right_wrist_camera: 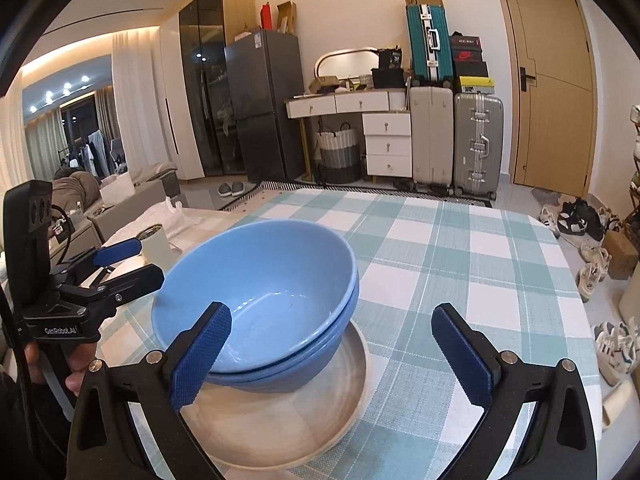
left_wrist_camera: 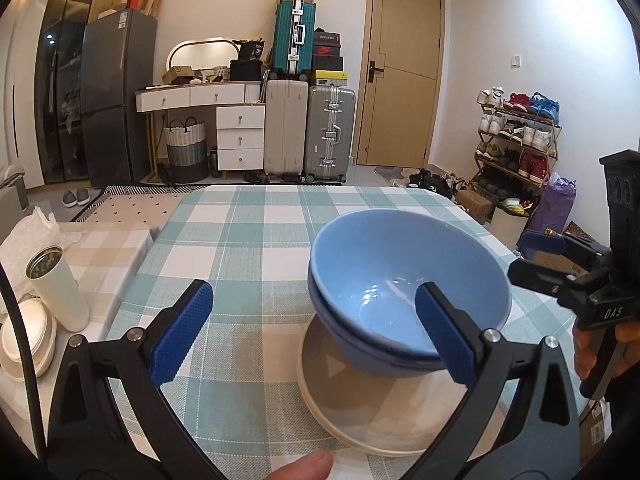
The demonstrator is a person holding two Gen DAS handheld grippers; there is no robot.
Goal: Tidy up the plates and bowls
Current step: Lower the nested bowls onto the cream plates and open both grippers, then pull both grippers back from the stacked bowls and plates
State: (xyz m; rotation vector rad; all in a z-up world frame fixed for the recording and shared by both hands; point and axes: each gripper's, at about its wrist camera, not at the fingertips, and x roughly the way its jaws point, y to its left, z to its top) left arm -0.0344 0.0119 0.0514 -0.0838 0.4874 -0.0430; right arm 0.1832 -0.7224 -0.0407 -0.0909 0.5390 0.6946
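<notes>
Two nested blue bowls (left_wrist_camera: 404, 276) stand on stacked beige plates (left_wrist_camera: 360, 412) on the checked tablecloth. They also show in the right wrist view, bowls (right_wrist_camera: 260, 284) on plates (right_wrist_camera: 280, 428). My left gripper (left_wrist_camera: 316, 336) is open, its right finger in front of the bowls' near rim, its left finger over the cloth. My right gripper (right_wrist_camera: 340, 356) is open, its left finger in front of the bowls, its right finger over the cloth. Neither holds anything. Each gripper shows in the other's view, the right one (left_wrist_camera: 548, 256) and the left one (right_wrist_camera: 120, 260).
A white tumbler (left_wrist_camera: 60, 288) and stacked white dishes (left_wrist_camera: 28, 340) stand on a side surface left of the table (left_wrist_camera: 248, 240). Bubble wrap (left_wrist_camera: 28, 236) lies behind them. Suitcases, drawers and a shoe rack line the far wall.
</notes>
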